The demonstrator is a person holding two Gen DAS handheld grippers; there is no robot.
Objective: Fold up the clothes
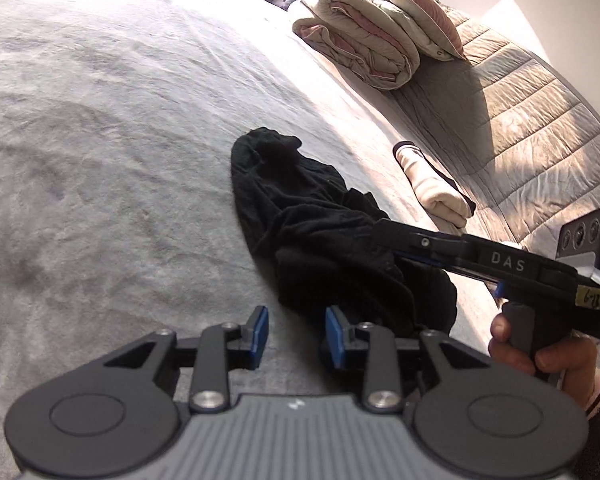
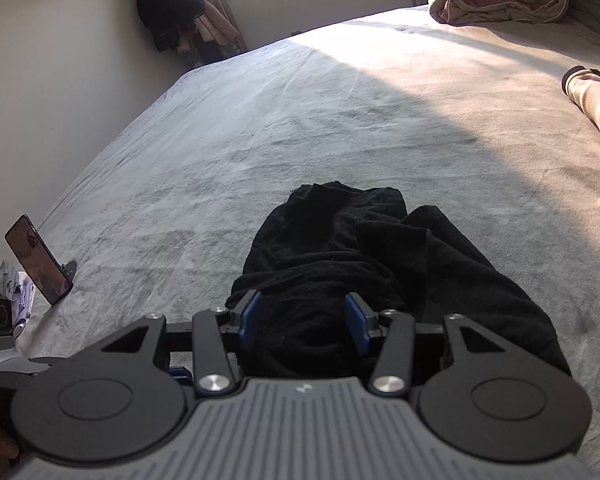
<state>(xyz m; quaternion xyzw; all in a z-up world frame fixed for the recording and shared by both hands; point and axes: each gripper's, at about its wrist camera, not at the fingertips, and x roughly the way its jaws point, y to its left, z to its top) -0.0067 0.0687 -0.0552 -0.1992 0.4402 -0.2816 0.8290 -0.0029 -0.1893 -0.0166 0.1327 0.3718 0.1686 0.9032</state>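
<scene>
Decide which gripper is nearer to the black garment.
Right. The right gripper is open with the black garment between its fingers; the left gripper is open over bare bedsheet beside it.

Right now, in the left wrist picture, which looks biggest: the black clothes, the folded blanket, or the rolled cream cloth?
1. Black clothes, though they lie nearest the camera, which makes them look bigger.
2. Folded blanket, farther back on the bed, so it may really be the largest.
3. Rolled cream cloth, clearly smallest.

The black garment (image 2: 340, 248) is soft, matt knit cloth, crumpled on a pale bedsheet (image 2: 260, 128) with a short, brushed nap. The left gripper (image 1: 296, 332) is matt black plastic with smooth blue pads (image 1: 260, 330) and shiny metal pivot pins; the folded quilt (image 1: 364, 44) is puffy, faintly glossy fabric.
</scene>
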